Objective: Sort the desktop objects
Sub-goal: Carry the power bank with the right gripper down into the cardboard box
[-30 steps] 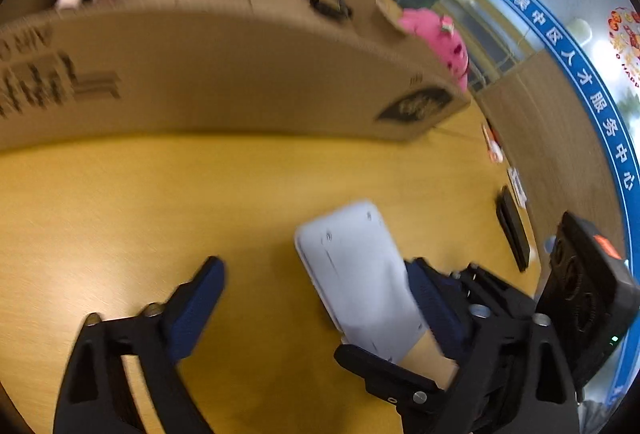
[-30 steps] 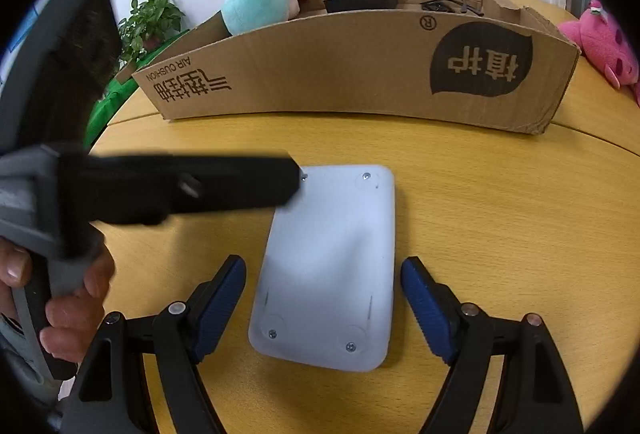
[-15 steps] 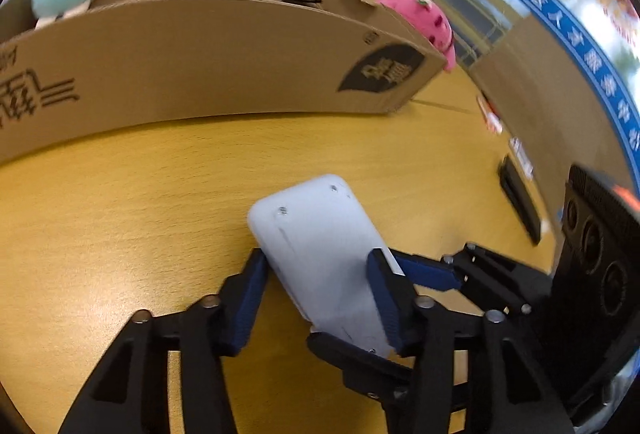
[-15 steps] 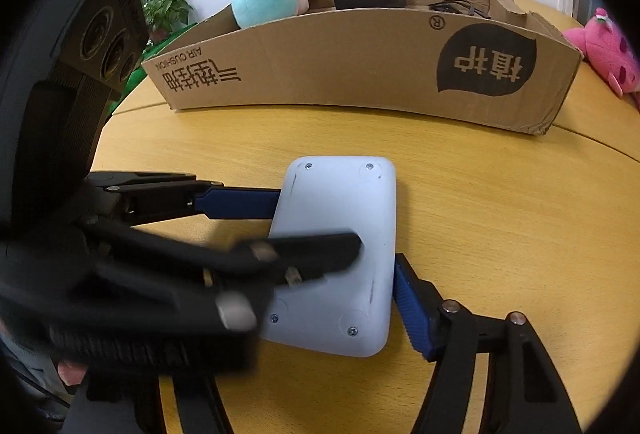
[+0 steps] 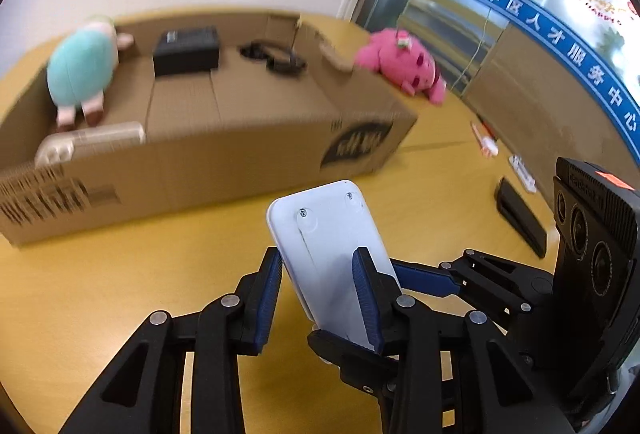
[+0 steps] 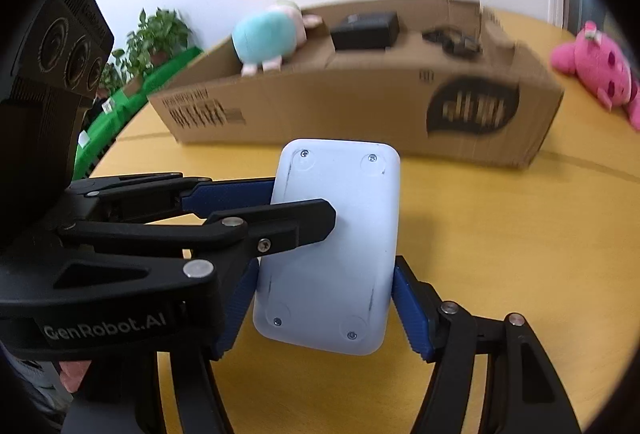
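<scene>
Resting between both jaws: white device

pale white slab, blue pads on black grippers. brown cardboard box, black logo. teal plush far left, pink plush far right. yellow tabletop.

Both grippers clamp the white device, the left gripper reaching in from the side, the right gripper pinching its near end, above the yellow table, cardboard box beyond.
</scene>
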